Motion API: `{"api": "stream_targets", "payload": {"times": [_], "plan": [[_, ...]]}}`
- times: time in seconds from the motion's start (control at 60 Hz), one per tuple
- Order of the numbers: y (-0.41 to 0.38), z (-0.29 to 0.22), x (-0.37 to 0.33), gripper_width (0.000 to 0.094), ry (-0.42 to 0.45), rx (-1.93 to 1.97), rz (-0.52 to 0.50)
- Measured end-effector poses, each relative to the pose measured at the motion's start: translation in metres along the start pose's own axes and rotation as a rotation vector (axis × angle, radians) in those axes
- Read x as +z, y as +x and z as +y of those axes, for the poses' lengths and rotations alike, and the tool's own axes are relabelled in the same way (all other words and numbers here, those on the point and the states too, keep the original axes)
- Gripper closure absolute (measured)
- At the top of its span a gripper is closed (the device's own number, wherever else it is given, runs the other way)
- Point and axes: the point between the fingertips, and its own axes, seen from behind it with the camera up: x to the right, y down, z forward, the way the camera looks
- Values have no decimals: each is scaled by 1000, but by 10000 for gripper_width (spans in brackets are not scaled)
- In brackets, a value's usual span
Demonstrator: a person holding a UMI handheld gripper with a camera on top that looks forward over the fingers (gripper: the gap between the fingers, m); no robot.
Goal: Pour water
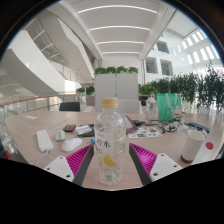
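Fingers: the gripper [109, 160] is sitting at the lower centre of the frame, its magenta pads [78, 158] flanking the water bottle [109, 142]; whether both are pressing on it I cannot tell.
Bottle: a clear plastic bottle with a white cap is standing upright in the middle of the frame, between the fingers, with a yellow-marked label on its lower half; the cap looks to be on.
Receiver: a white paper cup [193, 144] is standing on the worktop [35, 122] at the right of the frame, well apart from the bottle; it looks like the likely target.
Progress: by my judgement the pouring is not begun; the bottle is not tilting and no water is flowing. Left to do: carrying the bottle to a cup, and tipping it.
Surroundings: a white mouse-like object [71, 144] and a white elongated device [44, 140] are lying at left centre; green potted plants [205, 95] are standing at the right.
Obstruction: small clutter is lying behind the bottle toward the cup, too small to name; the path to the right looks mostly open.
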Motion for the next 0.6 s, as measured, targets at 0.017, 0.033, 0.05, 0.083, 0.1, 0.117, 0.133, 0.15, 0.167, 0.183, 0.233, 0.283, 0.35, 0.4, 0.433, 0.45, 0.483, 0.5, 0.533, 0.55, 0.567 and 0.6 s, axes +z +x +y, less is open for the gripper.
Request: {"api": "stream_targets", "payload": {"times": [0.017,0.033,0.05,0.083,0.1,0.117,0.133,0.15,0.167,0.183,0.233,0.283,0.35,0.4,0.433,0.45,0.483,0.5,0.533,0.55,0.567,0.6], "plan": [[1,-1,6,123,7,1,4],[2,-3,12,120,15,1,6],[2,-6,20,119,22,1,9],[1,-7,31,146,33,-6,10],[-1,-6,35,205,33,-13,6],[-1,-3,38,322,22,-26,-1],[-2,1,42,434,10,-28,-13],[-1,-1,44,432,17,-27,-8],[-1,-4,51,431,30,-25,2],[1,-2,53,433,36,-28,13],[1,-5,51,466,79,-54,20],[4,-8,53,482,93,-52,17],[7,-3,52,546,64,-15,27],[6,-3,54,586,50,-14,16],[6,-3,55,609,34,0,13],[4,-1,54,608,25,5,8],[5,-3,53,608,-3,23,-11],[3,-2,53,608,-25,39,-27],[2,-6,51,608,-57,97,-63],[4,-11,49,608,-59,140,-78],[6,-19,47,608,-58,185,-91],[9,-32,45,607,-53,265,-102]]}}
